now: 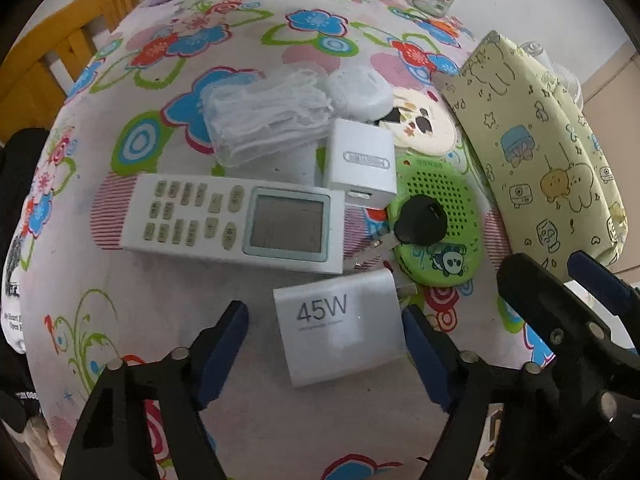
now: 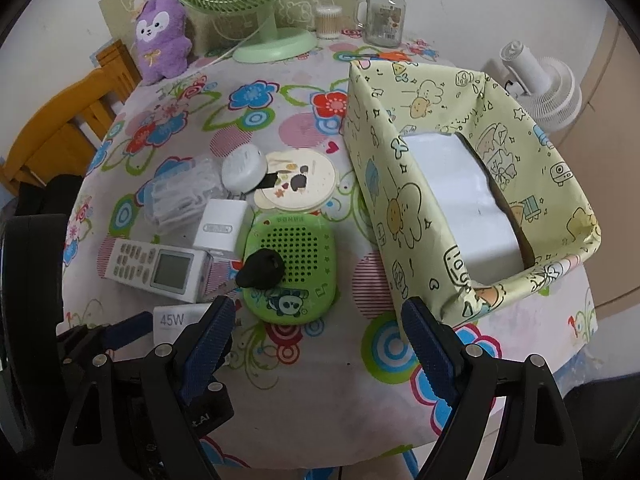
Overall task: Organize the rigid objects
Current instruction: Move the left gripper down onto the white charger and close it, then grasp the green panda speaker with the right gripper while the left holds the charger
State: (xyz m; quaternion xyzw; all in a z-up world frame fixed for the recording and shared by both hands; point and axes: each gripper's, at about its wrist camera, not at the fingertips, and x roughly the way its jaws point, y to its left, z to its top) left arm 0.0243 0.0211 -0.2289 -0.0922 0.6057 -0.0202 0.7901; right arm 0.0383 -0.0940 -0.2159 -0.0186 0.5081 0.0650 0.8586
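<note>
45W charger (image 1: 340, 334): white block lying flat on the floral tablecloth (image 1: 168, 300), just below the remote (image 1: 236, 222); only its left part is seen in the right wrist view, the rest is covered by the gripper there.
Hidden/unclear: key blade mostly tucked under the black key head (image 1: 420, 220); small print under "45W" can't be read; round cream disc (image 1: 420, 128) partly covered by the white cube charger (image 1: 362, 160) and white oval case (image 1: 358, 92); bin bottom partly shown, a white surface is seen inside.
Left gripper (image 1: 326, 338): pointed steeply down, jaws set either side of the 45W charger, right pad at its edge, left pad apart w/ a gap; no grip can be confirmed.
Right gripper (image 2: 316, 332): pointed down over bare cloth, jaws wide, nothing between, beside the fabric bin (image 2: 404, 216).
Counts: 2 chargers, 1 remote, 1 green speaker (image 2: 292, 272), 1 key, 1 bag of white bits (image 1: 264, 120), 1 bin, 2 fans, 1 plush, 1 jar.
</note>
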